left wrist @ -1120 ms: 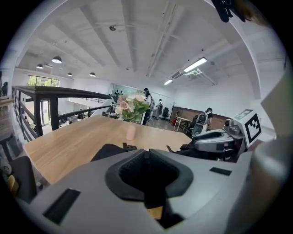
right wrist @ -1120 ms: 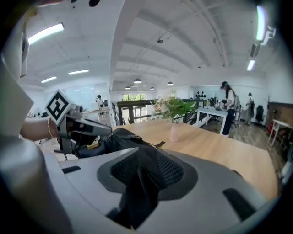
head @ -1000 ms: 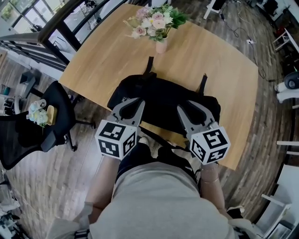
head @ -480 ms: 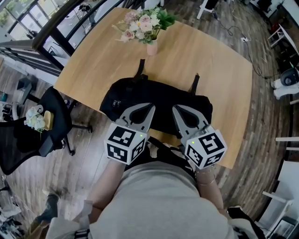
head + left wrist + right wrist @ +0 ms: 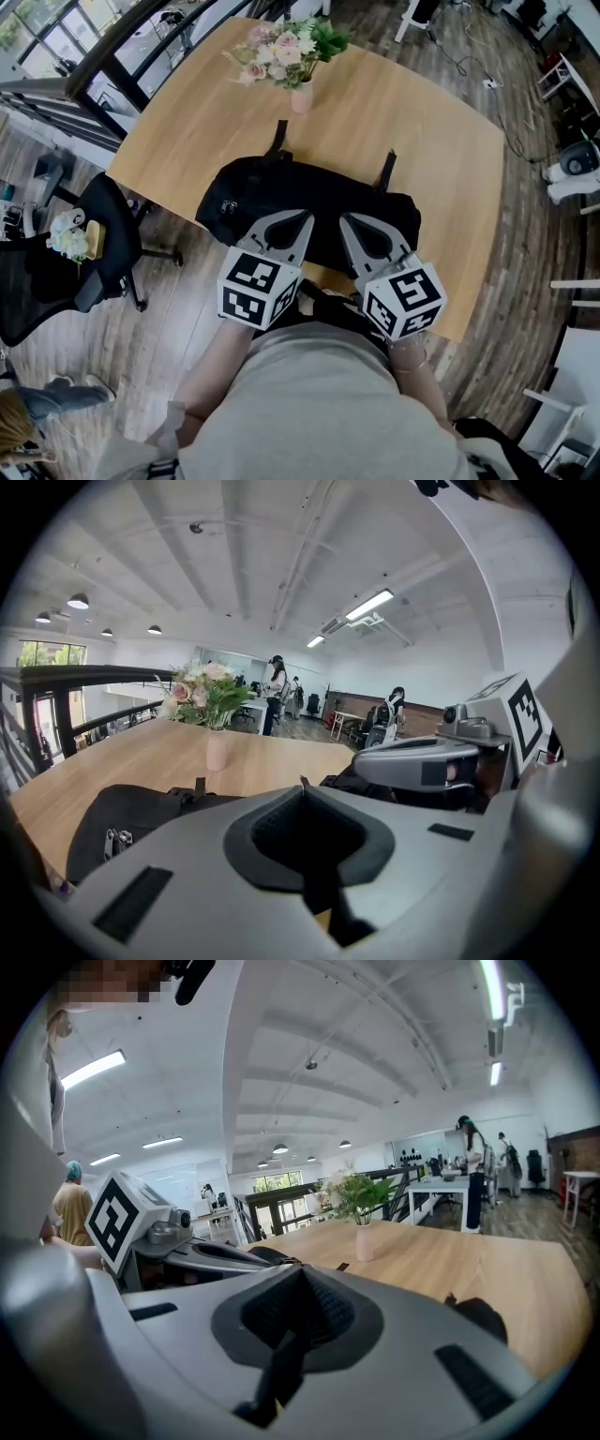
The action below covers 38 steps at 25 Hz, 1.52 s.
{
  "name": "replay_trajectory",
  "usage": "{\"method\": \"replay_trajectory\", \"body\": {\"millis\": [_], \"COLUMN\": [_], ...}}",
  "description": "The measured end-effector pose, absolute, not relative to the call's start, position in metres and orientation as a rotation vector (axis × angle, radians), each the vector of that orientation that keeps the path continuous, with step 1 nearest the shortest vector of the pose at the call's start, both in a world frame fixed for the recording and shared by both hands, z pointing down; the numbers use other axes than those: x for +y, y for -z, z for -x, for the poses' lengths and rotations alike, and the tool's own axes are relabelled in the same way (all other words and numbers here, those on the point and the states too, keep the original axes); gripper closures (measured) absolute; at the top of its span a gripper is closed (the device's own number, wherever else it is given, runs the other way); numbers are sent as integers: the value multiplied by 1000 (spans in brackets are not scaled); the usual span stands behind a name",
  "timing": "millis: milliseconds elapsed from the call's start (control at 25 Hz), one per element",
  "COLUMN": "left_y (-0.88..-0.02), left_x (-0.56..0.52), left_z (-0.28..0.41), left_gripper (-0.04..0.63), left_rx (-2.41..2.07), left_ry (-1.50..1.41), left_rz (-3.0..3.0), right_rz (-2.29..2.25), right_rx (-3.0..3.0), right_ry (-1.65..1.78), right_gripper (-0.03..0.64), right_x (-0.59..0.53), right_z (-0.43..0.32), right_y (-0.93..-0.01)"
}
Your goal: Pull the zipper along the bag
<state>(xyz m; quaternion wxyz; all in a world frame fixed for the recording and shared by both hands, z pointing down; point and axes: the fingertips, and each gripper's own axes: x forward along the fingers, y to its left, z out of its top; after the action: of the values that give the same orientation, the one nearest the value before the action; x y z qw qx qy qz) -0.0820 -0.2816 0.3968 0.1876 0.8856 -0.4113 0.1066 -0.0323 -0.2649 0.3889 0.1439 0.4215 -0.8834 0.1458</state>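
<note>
A black bag [image 5: 281, 192] lies across the near side of the wooden table [image 5: 187, 122], with two strap ends pointing away from me. My left gripper [image 5: 305, 217] and right gripper [image 5: 345, 221] sit side by side over the bag's near middle, tips close together. Both are shut, and no zipper pull or fabric shows between either pair of jaws. In the left gripper view, the left gripper [image 5: 302, 782] is closed above the bag [image 5: 141, 808], whose metal pulls [image 5: 112, 841] hang at its left end. In the right gripper view, the right gripper [image 5: 300, 1267] is closed, with the bag [image 5: 483, 1318] to its right.
A pink vase of flowers [image 5: 298, 56] stands at the table's far side. A black office chair [image 5: 103, 234] sits left of the table, and a small stand with flowers [image 5: 73, 234] beside it. The table's near edge runs just under my grippers. People stand far off in the room.
My left gripper has moved right, closer to the right gripper, over the bag's middle. The right gripper's jaws look narrower than a second ago. The right hand has stayed in place.
</note>
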Motion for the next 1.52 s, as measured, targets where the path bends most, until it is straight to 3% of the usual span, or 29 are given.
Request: {"method": "replay_trajectory", "body": {"millis": [1520], "left_y": [-403], "left_x": [-273], "left_z": [79], "left_gripper": [577], "left_rx": [-1105], "left_ry": [-296], "left_rz": [-2473], "right_rz": [-1211], "right_rx": [-2497], "right_ry": [-473], "right_gripper": [611], "right_x": [-261], "right_z": [27], "right_y": [-405]}}
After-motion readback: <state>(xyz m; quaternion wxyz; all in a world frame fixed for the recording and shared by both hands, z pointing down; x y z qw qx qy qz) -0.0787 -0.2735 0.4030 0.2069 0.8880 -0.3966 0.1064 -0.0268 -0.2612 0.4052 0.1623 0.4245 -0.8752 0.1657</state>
